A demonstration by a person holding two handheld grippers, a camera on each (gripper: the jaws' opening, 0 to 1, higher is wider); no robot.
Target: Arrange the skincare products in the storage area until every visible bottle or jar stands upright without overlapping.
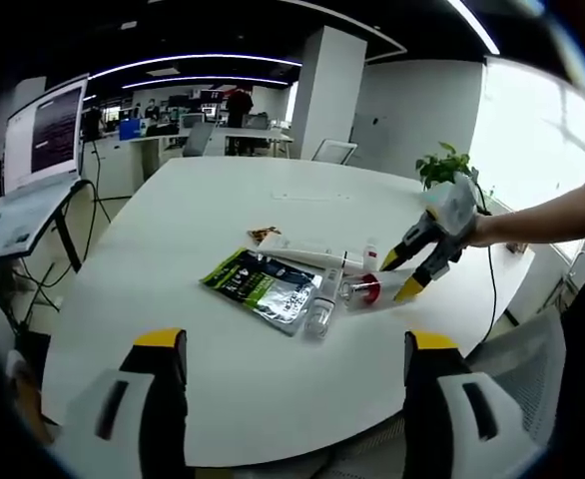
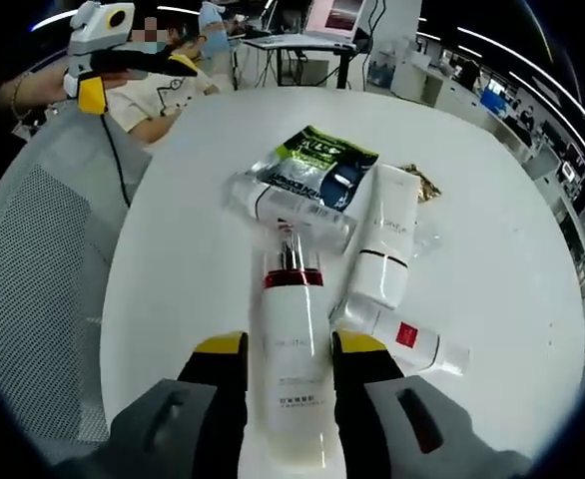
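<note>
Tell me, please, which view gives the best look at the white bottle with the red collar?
The right gripper view: the white bottle with the red collar lies large and central between the right gripper's jaws. The left gripper view shows it small and distant, lying beside the right gripper.

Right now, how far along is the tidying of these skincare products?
Barely started: nothing stands upright yet. In hand: the right gripper has its jaws around a lying red-banded bottle. Left: the white tube, the small bottle with a red label, the clear bottle and the green packet lie piled. The left gripper hangs open, away.
</note>
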